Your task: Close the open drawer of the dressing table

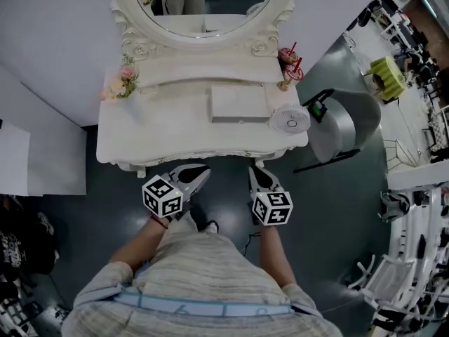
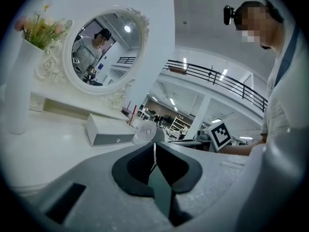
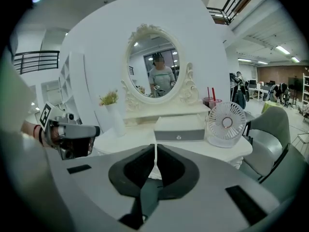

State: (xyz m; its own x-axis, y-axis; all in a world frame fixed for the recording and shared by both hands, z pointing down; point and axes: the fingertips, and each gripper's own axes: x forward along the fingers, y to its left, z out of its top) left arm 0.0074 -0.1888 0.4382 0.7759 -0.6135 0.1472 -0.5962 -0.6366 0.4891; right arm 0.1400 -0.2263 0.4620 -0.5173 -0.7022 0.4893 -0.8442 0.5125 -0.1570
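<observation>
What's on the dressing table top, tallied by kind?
Vase of flowers: 1
Small drawer box: 1
Desk fan: 1
Drink cups with red straws: 2
Total: 5

A: The tabletop (image 1: 175, 128) is looking like smooth white-painted wood, perhaps, and softly shining.
B: And the floor (image 1: 330, 223) is gleaming dark and glossy.
A: The left tongs (image 2: 154, 153) are showing matt grey plastic, faintly grainy.
B: The person's shirt (image 1: 203, 272) is showing ribbed knitted cloth.
</observation>
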